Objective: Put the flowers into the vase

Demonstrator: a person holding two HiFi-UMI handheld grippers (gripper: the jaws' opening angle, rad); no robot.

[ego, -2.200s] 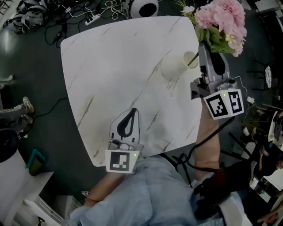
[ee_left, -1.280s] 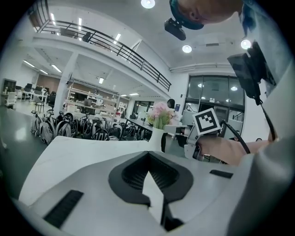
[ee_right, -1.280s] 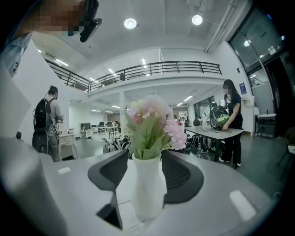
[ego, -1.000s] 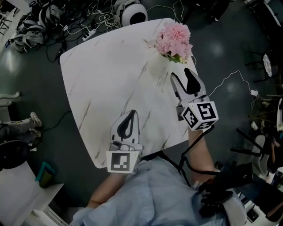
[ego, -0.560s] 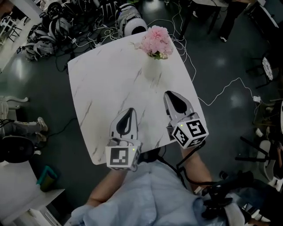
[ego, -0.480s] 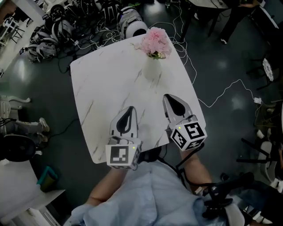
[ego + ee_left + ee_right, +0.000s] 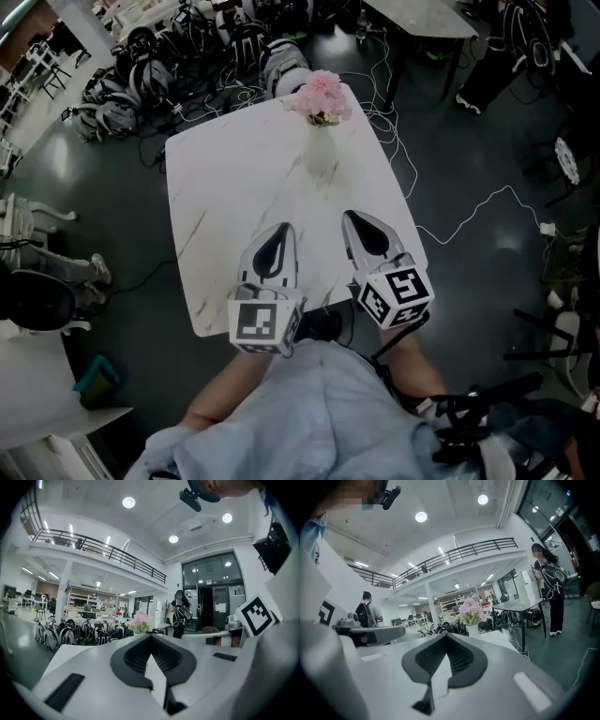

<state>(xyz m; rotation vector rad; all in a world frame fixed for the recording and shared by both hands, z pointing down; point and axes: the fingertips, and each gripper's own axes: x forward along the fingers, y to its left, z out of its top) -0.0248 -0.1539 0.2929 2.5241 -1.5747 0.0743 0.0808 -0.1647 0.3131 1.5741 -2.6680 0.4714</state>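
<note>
Pink flowers [image 7: 319, 94] stand upright in the white vase [image 7: 320, 152] near the far edge of the white marble table [image 7: 225, 187]. Both grippers hang over the table's near edge, well short of the vase. My left gripper [image 7: 284, 228] is shut, with nothing between its jaws. My right gripper [image 7: 354, 216] is shut and empty too. In the left gripper view the flowers [image 7: 139, 619] show small beyond the shut gripper [image 7: 151, 635]. The right gripper view has the flowers [image 7: 471, 610] and vase [image 7: 473, 629] beyond its shut gripper [image 7: 446, 634].
Backpacks and cables [image 7: 187, 56] lie on the dark floor behind the table. A white cable [image 7: 469, 211] runs along the floor at the right. A second table [image 7: 520, 605] and a standing person [image 7: 548, 588] are to the right; another person [image 7: 365, 611] stands at the left.
The right gripper let go of the flowers, which now stand in the vase, shut, and drew back to the table's near edge. The left gripper rose a little. The view widened.
</note>
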